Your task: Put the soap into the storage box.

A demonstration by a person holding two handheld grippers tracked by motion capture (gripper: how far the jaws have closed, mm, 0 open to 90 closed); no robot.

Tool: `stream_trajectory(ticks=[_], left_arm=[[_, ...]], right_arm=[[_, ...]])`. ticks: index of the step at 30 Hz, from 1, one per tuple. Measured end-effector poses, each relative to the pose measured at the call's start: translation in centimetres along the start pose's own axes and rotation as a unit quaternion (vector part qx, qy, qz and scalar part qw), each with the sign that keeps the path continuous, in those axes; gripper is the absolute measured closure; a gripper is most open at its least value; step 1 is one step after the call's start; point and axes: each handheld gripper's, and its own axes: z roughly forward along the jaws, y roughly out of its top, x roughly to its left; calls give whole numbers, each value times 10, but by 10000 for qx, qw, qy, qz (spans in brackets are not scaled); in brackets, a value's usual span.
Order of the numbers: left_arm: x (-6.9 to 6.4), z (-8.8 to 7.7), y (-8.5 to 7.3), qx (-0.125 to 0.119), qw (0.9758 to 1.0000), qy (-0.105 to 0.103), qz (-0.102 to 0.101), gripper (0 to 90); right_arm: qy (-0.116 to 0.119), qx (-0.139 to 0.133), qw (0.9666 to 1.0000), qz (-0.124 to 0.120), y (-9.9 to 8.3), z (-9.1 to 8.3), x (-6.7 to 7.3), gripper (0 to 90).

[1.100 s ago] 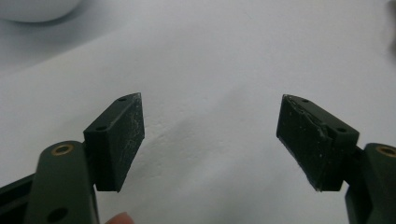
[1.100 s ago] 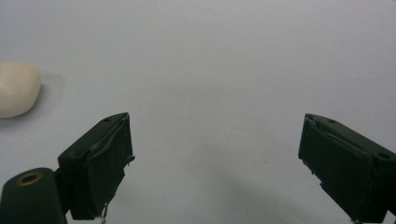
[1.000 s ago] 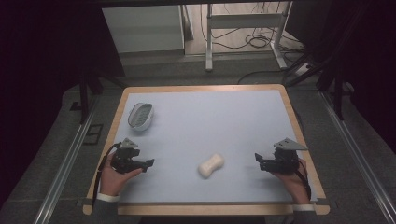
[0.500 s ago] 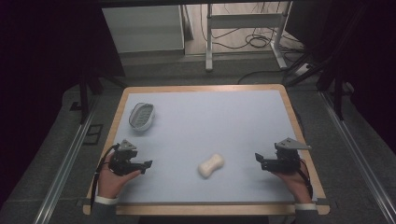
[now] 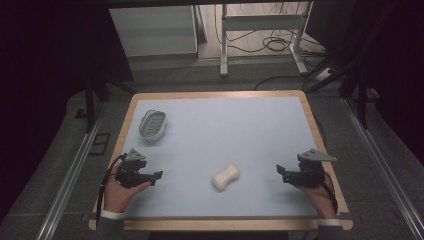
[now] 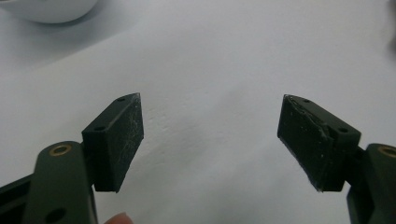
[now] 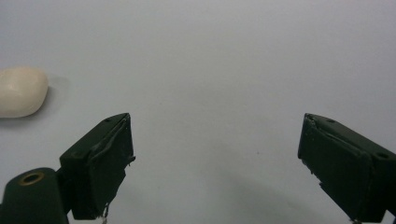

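Observation:
A cream, bone-shaped soap bar (image 5: pixel 226 176) lies on the pale blue table top (image 5: pixel 235 130), near the front middle. Its end also shows at the left of the right gripper view (image 7: pixel 21 92). My left gripper (image 5: pixel 156 176) rests to the soap's left, pointing at it, jaws wide open on bare table (image 6: pixel 210 135). A pale rounded thing (image 6: pixel 51 7) at that view's top left looks like the soap. My right gripper (image 5: pixel 280 172) sits to the soap's right, facing it, open and holding nothing (image 7: pixel 215 158).
A small oval grey-and-white soap dish (image 5: pixel 152 124) stands at the table's left, behind my left gripper. The table has a wooden rim (image 5: pixel 220 94). Beyond it are a white cabinet (image 5: pixel 152 30), a metal frame and floor cables.
My left hand has drifted slightly toward the near edge. The right gripper, soap and dish have stayed put.

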Motion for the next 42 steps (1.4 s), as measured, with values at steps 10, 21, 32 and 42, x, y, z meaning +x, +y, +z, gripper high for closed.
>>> stream_trajectory(ticks=[10,21,32,42], left_arm=[[-15,-14,17,-72,9998,-11,177,245],[-34,-22,37,6,9988,-133,465,246],[-57,-20,45,-16,9970,-192,748,243],[-83,-18,58,5,9948,-362,950,237]], right_arm=[[-42,-54,9999,78,-3,-7,-7,102],[-113,-77,9999,13,-2,-11,-7,104],[-152,-91,9998,-10,-5,-15,-9,105],[-223,-73,9997,-27,-8,-17,-9,104]])
